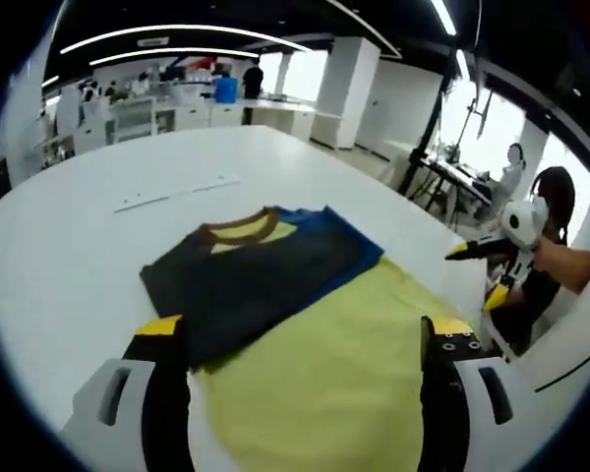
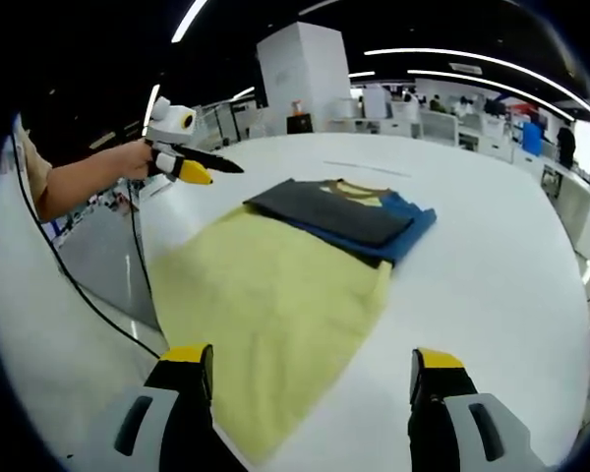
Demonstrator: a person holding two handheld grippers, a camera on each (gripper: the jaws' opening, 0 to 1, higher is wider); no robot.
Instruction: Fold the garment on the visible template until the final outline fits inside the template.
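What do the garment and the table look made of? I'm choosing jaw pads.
The garment looks like soft matte knit cloth, probably cotton: it lies limp, folds flat and shows no shine. The table looks like smooth white laminate or painted board, with a faint sheen.

Garment (image 1: 265, 280): folded, lying on the template's far part, ahead of the left gripper's jaws.
Template (image 1: 344, 374): spread on the table (image 1: 79, 246), reaching between the jaws.
Strip (image 1: 177, 192): on the table beyond the garment.

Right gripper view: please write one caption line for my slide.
Open right gripper faces a half-folded garment on the white table.
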